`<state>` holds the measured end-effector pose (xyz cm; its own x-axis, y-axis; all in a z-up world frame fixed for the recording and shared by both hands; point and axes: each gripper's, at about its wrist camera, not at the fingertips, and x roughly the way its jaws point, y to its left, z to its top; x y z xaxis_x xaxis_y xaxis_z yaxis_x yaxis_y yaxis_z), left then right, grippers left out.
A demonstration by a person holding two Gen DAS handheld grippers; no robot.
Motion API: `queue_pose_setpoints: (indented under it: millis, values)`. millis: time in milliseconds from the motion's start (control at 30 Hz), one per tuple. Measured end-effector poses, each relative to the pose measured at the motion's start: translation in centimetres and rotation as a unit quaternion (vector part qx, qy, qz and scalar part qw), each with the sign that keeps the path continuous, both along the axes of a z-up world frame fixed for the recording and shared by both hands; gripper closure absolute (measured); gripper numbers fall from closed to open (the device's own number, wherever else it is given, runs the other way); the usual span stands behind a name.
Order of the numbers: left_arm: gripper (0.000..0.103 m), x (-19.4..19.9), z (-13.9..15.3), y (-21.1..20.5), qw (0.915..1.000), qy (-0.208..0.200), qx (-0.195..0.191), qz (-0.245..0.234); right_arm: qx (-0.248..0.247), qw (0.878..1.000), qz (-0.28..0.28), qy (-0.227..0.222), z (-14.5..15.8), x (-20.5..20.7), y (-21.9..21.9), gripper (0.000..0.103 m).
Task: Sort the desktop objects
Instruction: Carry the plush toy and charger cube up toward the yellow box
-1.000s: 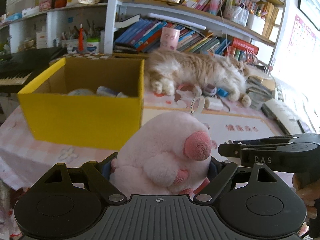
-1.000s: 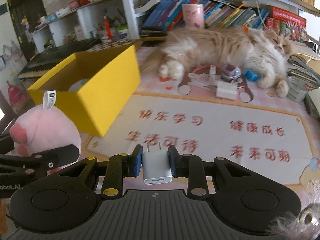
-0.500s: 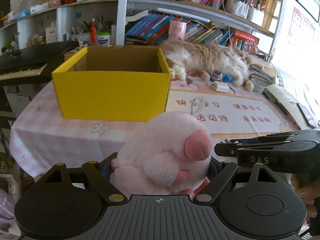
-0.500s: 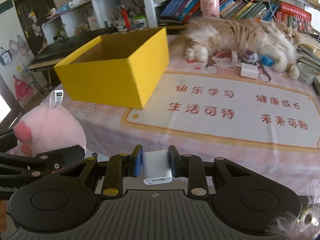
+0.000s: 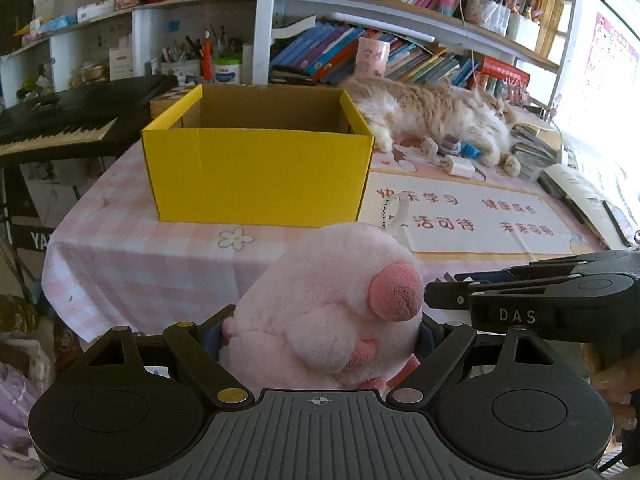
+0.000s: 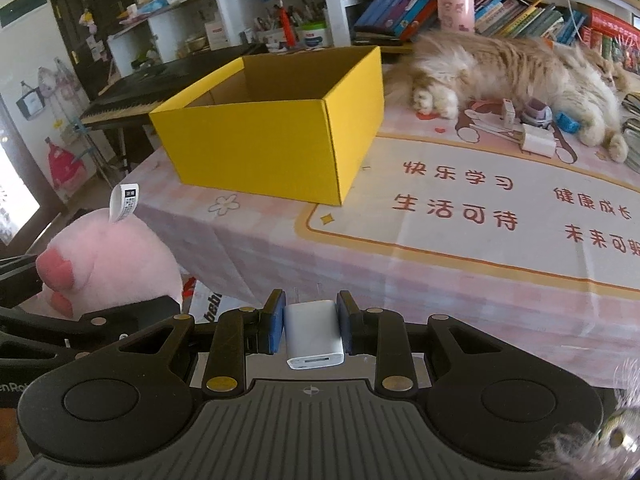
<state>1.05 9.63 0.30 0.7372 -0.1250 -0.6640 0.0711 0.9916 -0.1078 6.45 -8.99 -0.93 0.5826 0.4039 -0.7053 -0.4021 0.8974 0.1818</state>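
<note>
My left gripper (image 5: 320, 336) is shut on a pink plush toy (image 5: 328, 304) with a white tag, held off the table's near edge; the toy also shows in the right wrist view (image 6: 108, 268). My right gripper (image 6: 311, 326) is shut on a white charger block (image 6: 314, 334), beside the left one and also short of the table. The open yellow cardboard box (image 5: 256, 172) stands on the pink checked tablecloth ahead; it also shows in the right wrist view (image 6: 276, 140). Its inside bottom is hidden from here.
A long-haired cat (image 5: 436, 116) lies at the back of the table, with a white adapter (image 6: 538, 142), a small toy car (image 6: 538, 114) and other small items before it. A printed mat (image 6: 500, 208) covers the right part. A keyboard (image 5: 60, 128) stands left; bookshelves behind.
Both grippers have pulled back from the table and a little upward, each with its object still held. The box and the cat now look farther away.
</note>
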Motion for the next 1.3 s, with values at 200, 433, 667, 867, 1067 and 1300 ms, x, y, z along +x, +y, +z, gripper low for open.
queue_pose_setpoints:
  millis: [200,433,667,867,1067,1300]
  values:
    - [0.016,-0.2,-0.1,0.6,1.0,0.006,-0.004,0.001,-0.003,1.0,0.007,0.003,0.0,-0.2,0.7,0.078]
    - [0.016,-0.5,-0.2,1.4,0.9998,0.009,-0.009,0.014,-0.009,1.0,0.022,0.006,-0.1,-0.5,1.8,0.078]
    - [0.016,-0.3,-0.3,1.7,0.9995,0.011,-0.02,0.023,-0.023,0.999,0.046,0.008,0.0,-0.6,2.7,0.078]
    - [0.016,0.2,-1.0,1.8,0.9991,0.018,-0.022,0.031,-0.038,0.997,0.07,0.023,-0.4,-0.1,3.1,0.078]
    - [0.016,0.6,-0.9,2.7,0.9978,0.015,-0.019,0.062,-0.036,0.995,0.09,0.024,-0.6,1.6,3.9,0.078]
    - [0.016,1.8,-1.0,3.5,0.9954,0.02,-0.023,0.091,-0.042,0.99,0.138,0.012,-0.4,3.3,5.5,0.078]
